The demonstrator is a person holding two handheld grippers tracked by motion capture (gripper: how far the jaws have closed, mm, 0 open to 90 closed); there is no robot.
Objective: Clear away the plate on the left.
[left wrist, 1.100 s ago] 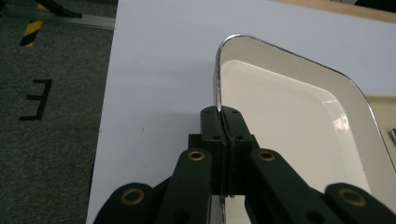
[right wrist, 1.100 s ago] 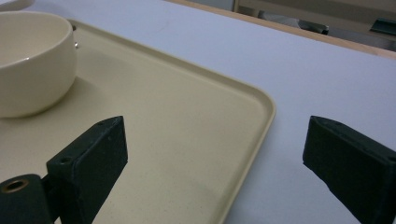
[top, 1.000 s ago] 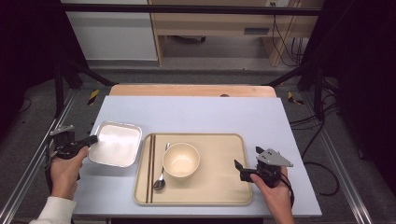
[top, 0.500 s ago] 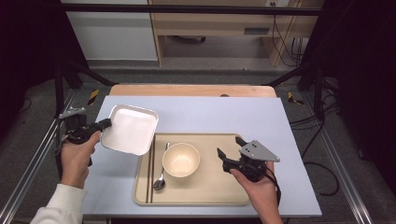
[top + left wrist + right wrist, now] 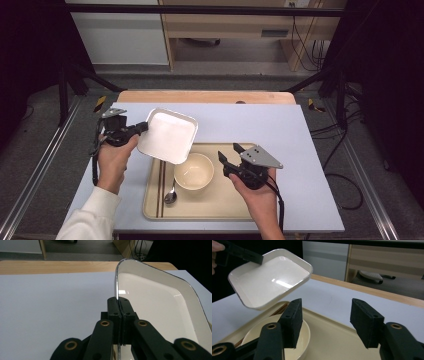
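Although it sits nearest the person, the right gripper (image 5: pixel 227 159) holds nothing: its black jaws stand partly apart, have just been closing, and hang in the air over the right part of the beige rectangular plastic serving tray (image 5: pixel 225 202), just beside the round cream bowl (image 5: pixel 194 171). In the right gripper view the bowl's rim (image 5: pixel 305 333) lies low behind the left jaw, apart from it. A metal spoon (image 5: pixel 171 194) and a pair of dark chopsticks (image 5: pixel 161 187) lie along the tray's left side, on the pale blue tabletop (image 5: pixel 300 150).

Farther off and to the left, the left gripper (image 5: pixel 141 128) is clamped tight on the rim of the white, shallow, rounded-rectangle dish (image 5: pixel 169 135). The left gripper view shows the jaws pressed together on the thin edge (image 5: pixel 116 282), with the dish tilted steeply. The dish is off the table, its lower corner hanging above the tray's far left edge and near the bowl.

The likely trouble is the hold itself: a narrow pinch on one edge of a smooth, glossy dish, with all the weight hanging out beyond the jaws. A quick swing or a wrist turn could let it pivot or slip out. Lowered without care, its corner could strike the bowl's rim or land on the chopsticks and rock. The right gripper stands close enough to be bumped if both hands converge.
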